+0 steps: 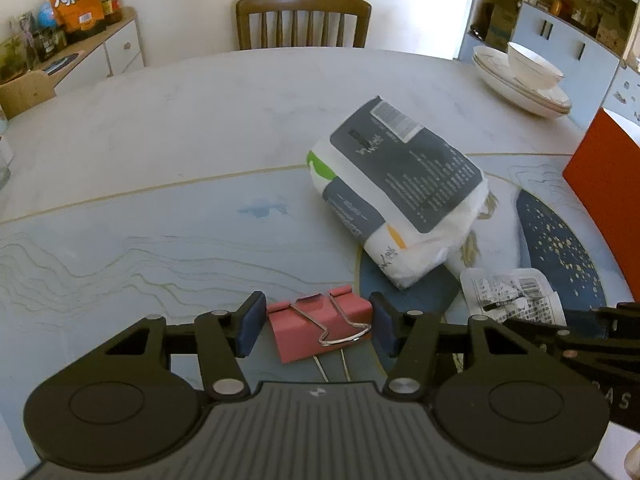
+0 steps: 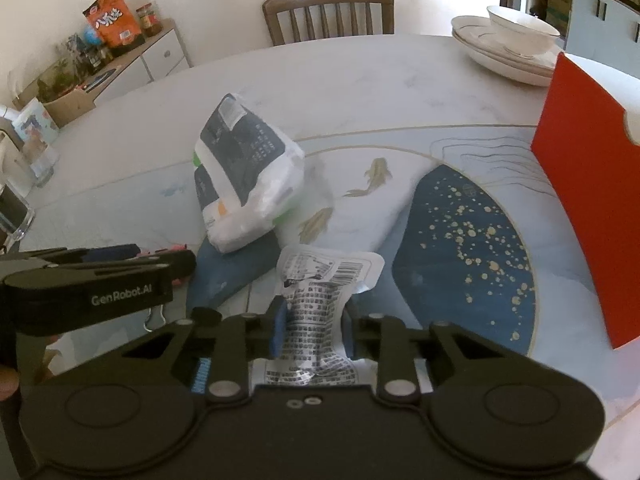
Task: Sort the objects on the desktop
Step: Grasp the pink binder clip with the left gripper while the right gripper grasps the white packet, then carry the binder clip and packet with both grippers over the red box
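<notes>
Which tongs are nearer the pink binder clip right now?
Left. The left tongs straddle the pink binder clip, pads on either side of it. The right tongs sit off to its right, pinching the silver sachet.

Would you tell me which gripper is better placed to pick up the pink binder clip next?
Left. The left gripper has its open jaws either side of the pink binder clip, while the right gripper is shut on the silver packet.
</notes>
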{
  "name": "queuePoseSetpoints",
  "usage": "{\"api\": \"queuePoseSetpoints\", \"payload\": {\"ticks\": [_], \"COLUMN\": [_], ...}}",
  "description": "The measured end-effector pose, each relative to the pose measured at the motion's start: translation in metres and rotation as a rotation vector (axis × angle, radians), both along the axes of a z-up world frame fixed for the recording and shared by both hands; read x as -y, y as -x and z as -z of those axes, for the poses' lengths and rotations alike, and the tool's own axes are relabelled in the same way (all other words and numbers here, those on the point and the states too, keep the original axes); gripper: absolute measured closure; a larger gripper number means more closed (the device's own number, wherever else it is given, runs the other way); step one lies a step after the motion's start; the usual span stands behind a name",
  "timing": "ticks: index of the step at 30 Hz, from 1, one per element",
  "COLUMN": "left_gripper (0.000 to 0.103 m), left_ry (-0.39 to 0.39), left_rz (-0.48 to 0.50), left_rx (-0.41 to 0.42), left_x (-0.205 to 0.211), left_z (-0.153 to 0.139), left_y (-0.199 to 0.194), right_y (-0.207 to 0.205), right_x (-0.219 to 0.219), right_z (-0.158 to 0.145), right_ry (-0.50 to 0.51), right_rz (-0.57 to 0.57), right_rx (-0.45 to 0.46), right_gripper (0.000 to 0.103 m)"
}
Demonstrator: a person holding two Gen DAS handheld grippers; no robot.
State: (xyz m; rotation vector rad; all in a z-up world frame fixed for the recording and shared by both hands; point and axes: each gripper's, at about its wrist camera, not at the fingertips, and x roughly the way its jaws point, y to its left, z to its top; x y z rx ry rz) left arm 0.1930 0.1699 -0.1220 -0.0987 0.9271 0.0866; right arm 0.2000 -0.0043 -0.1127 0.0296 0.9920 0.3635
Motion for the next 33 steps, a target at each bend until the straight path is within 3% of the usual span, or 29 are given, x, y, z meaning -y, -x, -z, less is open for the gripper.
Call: {"api": "queuePoseSetpoints", "payload": {"ticks": [6, 18, 33], "left_gripper": [0.048, 0.048, 0.048], "left_ry": [0.002, 0.002, 0.032], "left_rz": [0.020, 0.055, 0.155], "left_rx": [0.016, 0.042, 0.062], "left_x": [0.009, 0.031, 0.095], "left_z": [-0.007, -0.031, -0.064], "left_y": [0.006, 0.021, 0.028], "right_y": [0.002, 0.006, 0.022], "right_x": [0.008, 0.039, 0.101], "right_z": [-0.009, -0.021, -0.054], "right_ry": [-0.018, -0.069, -0.138], "right_rz": [0.005, 0.050, 0.103], "right_rx": [0.036, 0.051, 0.078], "right_gripper": [0.085, 0.086, 0.086]}}
